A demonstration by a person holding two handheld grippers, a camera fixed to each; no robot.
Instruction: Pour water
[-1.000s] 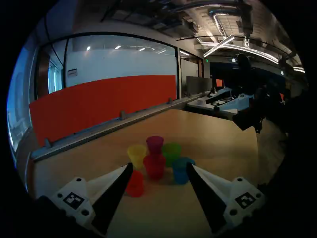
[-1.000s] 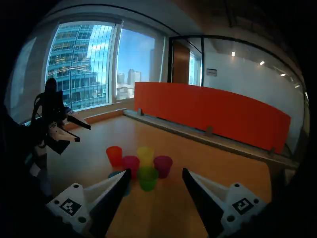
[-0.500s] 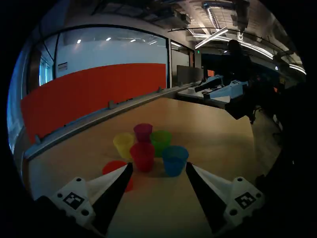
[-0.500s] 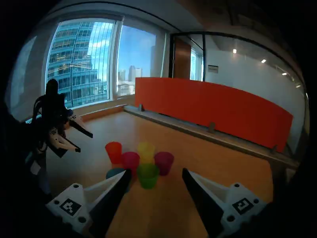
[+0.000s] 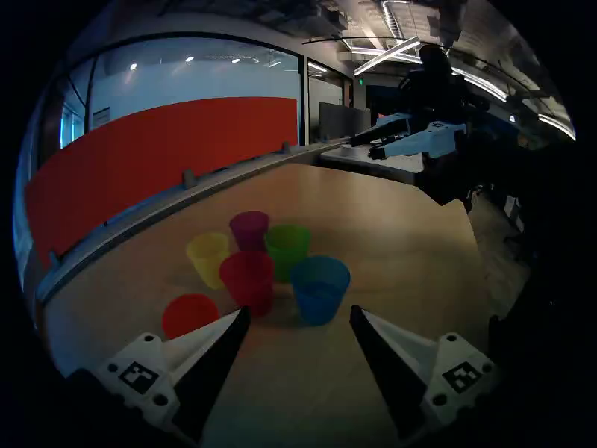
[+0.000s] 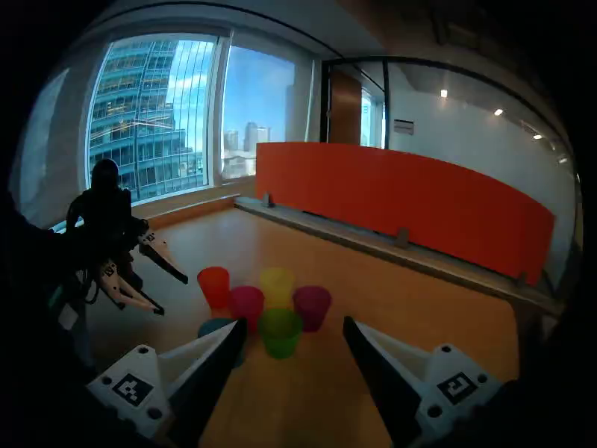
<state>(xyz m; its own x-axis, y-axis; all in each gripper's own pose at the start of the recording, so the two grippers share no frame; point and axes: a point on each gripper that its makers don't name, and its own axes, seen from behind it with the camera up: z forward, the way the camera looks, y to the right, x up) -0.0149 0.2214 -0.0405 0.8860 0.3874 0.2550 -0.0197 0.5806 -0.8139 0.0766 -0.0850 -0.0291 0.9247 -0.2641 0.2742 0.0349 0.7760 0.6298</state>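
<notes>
So there are 6 little plastic cups bunched up on a smooth, pale wood table, all the same round tapered shape, wider at the rim than the base, and kind of see-through. In the left gripper view the left gripper hangs over the near edge of the bunch with its 2 pointed white fingers spread wide apart and nothing between them. The blue cup is nearest, just past the fingertips. The crimson cup is just beside it on the left, and the green cup, purple cup and yellow cup are packed in behind. The orange-red cup sits a bit apart at the near left, partly hidden by the left finger. I honestly can't tell if any of them has water in it. The right gripper is also wide open and empty, facing the same cluster from another side, with the green cup closest to it. A long flat orange divider runs along the far edge of the table, and the right gripper view has big glass windows looking out on towers.
</notes>
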